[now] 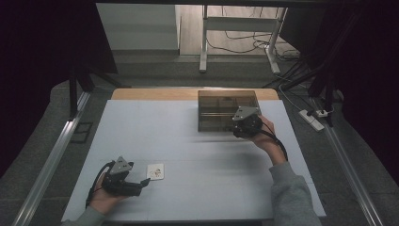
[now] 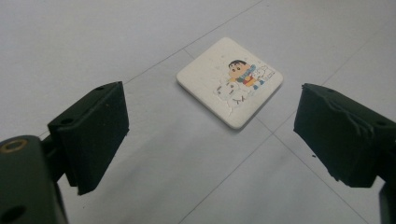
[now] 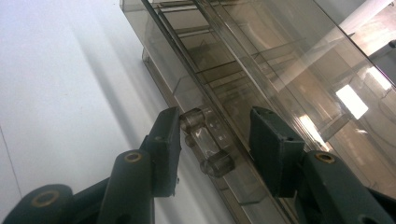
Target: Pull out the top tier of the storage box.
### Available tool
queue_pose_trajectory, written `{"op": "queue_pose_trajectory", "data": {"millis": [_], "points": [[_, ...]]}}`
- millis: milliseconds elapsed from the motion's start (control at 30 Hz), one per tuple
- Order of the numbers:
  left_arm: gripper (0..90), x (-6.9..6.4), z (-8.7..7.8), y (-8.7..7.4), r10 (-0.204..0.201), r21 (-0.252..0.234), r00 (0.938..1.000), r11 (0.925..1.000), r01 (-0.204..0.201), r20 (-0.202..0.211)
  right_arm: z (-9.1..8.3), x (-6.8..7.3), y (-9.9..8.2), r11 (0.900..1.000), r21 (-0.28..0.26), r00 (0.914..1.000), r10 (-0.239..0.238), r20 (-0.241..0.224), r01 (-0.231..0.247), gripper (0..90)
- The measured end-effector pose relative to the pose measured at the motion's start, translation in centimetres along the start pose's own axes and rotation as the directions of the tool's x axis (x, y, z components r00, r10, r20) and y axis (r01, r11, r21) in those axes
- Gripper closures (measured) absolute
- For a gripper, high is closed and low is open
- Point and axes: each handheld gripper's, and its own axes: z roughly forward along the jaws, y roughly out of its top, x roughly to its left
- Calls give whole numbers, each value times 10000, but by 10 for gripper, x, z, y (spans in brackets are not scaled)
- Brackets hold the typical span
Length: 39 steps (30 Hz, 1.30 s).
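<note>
Nearby, left gripper (image 1: 145, 181) low over the white table (image 1: 197, 160), jaws spread wide and empty, small cartoon-printed white tile (image 2: 229, 80) flat just ahead, right gripper (image 3: 215, 140) at the smoky clear drawer box (image 1: 227, 109), jaws partly open astride its clear handle (image 3: 205, 142), not clamped.

Small white square tile (image 2: 229, 81) with rounded corners lies flat on the table, lower left of the high view, cartoon print facing up. Smoky see-through plastic box (image 1: 227, 110) sits upper centre-right, dividers visible inside. A clear knob (image 3: 205, 141) juts from its front, possibly a drawer handle, though the close view is murky.
</note>
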Motion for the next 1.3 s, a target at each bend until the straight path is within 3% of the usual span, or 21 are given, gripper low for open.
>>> {"op": "queue_pose_trajectory", "data": {"millis": [633, 1300], "points": [[103, 0, 0, 0, 11, -4, 10000, 10000, -11, 0, -4, 2, 1, 9994, 196, 9992, -293, -257, 298, 553], [103, 0, 0, 0, 18, 22, 10000, 10000, -18, 1, -6, 4, 2, 9992, 201, 9991, -350, -240, 354, 564]]}}
